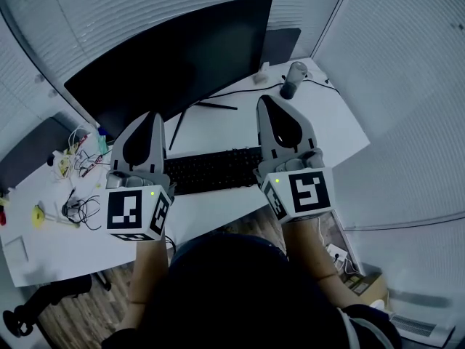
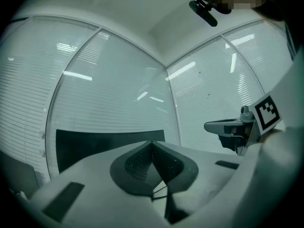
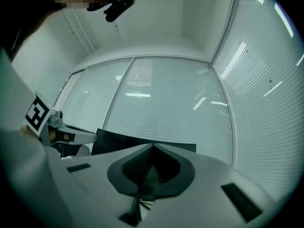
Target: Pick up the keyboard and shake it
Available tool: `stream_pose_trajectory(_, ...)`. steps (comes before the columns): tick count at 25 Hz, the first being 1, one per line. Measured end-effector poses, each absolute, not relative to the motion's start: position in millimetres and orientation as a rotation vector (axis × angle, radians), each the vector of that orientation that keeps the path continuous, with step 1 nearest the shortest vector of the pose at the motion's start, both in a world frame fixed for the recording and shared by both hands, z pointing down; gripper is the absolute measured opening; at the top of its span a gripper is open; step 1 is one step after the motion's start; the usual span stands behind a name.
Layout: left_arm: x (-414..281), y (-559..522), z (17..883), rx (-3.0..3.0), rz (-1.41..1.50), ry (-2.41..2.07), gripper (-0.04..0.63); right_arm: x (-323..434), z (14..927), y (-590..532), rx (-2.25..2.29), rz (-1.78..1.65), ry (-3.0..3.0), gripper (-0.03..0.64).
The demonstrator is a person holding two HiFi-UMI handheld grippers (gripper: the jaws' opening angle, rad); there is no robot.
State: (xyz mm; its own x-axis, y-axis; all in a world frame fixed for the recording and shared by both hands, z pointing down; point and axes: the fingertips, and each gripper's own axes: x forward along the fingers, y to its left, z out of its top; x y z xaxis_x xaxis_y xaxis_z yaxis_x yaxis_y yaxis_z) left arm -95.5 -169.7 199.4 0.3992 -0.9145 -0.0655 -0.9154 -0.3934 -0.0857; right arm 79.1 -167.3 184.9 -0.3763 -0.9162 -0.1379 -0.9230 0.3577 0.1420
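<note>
A black keyboard (image 1: 214,169) lies flat on the white desk (image 1: 341,129), in front of a large dark monitor (image 1: 174,64). My left gripper (image 1: 152,116) hovers over the keyboard's left end and my right gripper (image 1: 263,100) over its right end; both ends are hidden under the gripper bodies. Both point up and away from me. In the left gripper view the jaws (image 2: 152,143) meet tip to tip with nothing between them. The right gripper's jaws (image 3: 153,146) are likewise shut and empty. Each gripper view looks over the monitor (image 2: 95,146) top (image 3: 123,141) at window blinds.
A dark cylindrical cup (image 1: 293,79) stands at the desk's back right, beside a cable running to the monitor stand (image 1: 211,106). Tangled wires and small parts (image 1: 76,162) crowd the left of the desk. A cardboard box (image 1: 367,286) sits on the floor at the right.
</note>
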Motion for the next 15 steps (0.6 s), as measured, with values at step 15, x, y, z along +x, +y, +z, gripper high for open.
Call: stream_pose_trajectory(15, -84, -164, 205, -2.502, 0.013, 1.705, 0.023, 98, 197, -165, -1.704, 0.298, 2.579, 0.026)
